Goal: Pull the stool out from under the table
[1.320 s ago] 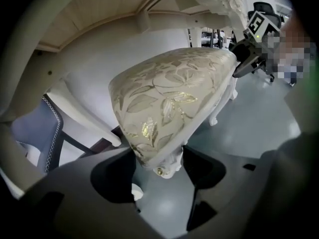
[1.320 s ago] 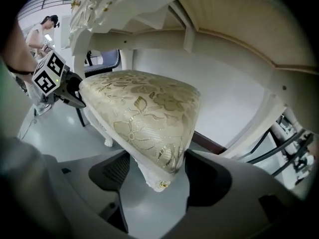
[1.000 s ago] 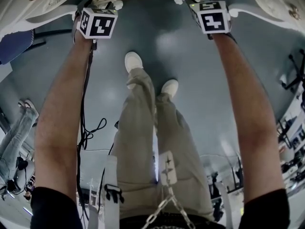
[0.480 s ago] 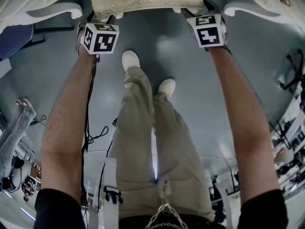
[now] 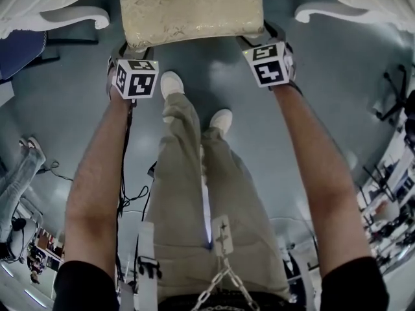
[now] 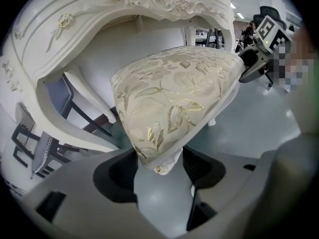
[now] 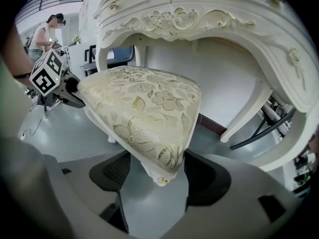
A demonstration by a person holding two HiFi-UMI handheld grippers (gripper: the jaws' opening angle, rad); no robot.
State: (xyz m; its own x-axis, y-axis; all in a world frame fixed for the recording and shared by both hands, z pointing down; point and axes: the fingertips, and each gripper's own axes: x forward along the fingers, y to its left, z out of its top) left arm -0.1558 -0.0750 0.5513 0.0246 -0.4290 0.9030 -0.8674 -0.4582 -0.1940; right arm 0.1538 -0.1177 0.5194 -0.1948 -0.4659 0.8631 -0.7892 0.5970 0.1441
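The cream brocade-cloth stool seat [image 5: 191, 11], at twelve o'clock in the head view, is woven with shiny gold-thread flowers. The white carved table [image 7: 209, 19] looks like smooth, satin-painted wood with gilt touches. The grey floor [image 5: 337, 76] is smooth and glossy. The left gripper [image 6: 158, 171] and right gripper [image 7: 157, 173] have matt grey plastic shells and ribbed black pads.

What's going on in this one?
A person stands facing a white table with a gripper in each hand. The left gripper and right gripper are each clamped on a near corner of the stool. The stool stands in the table's opening, its near edge toward the person.
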